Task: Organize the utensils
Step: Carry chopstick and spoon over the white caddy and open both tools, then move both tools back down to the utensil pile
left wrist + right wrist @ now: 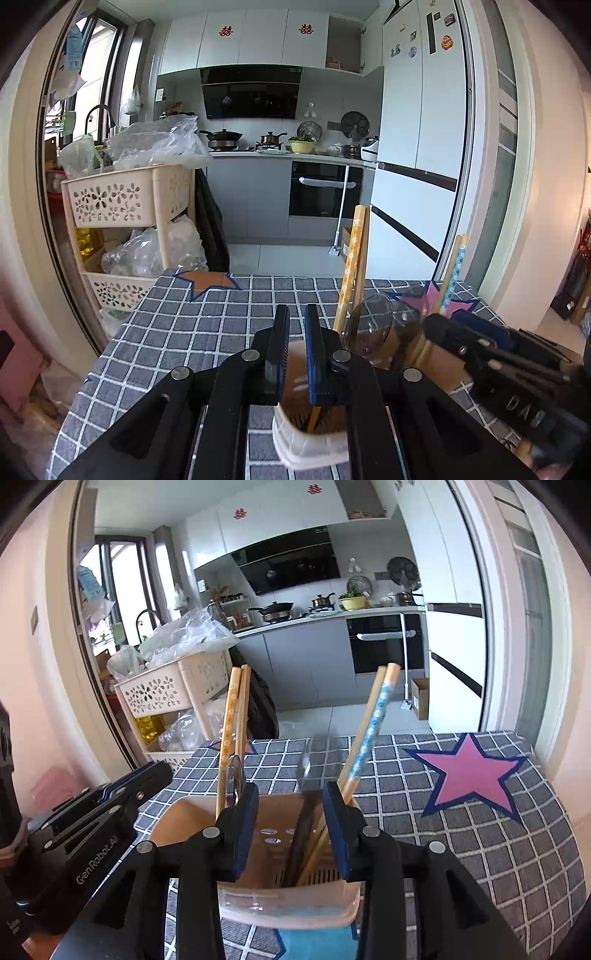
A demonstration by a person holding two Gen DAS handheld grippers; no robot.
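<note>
Leaning chopsticks [369, 734] point up from holder [288, 908].

Kitchen behind the worktop [207, 314], grey checked cloth on it. White wall cupboards [243, 37], black hood [251, 92], grey floor tiles [288, 254], white fridge [417, 147], beige basket rack [110, 199]. Daylight from window [92, 74].
</note>
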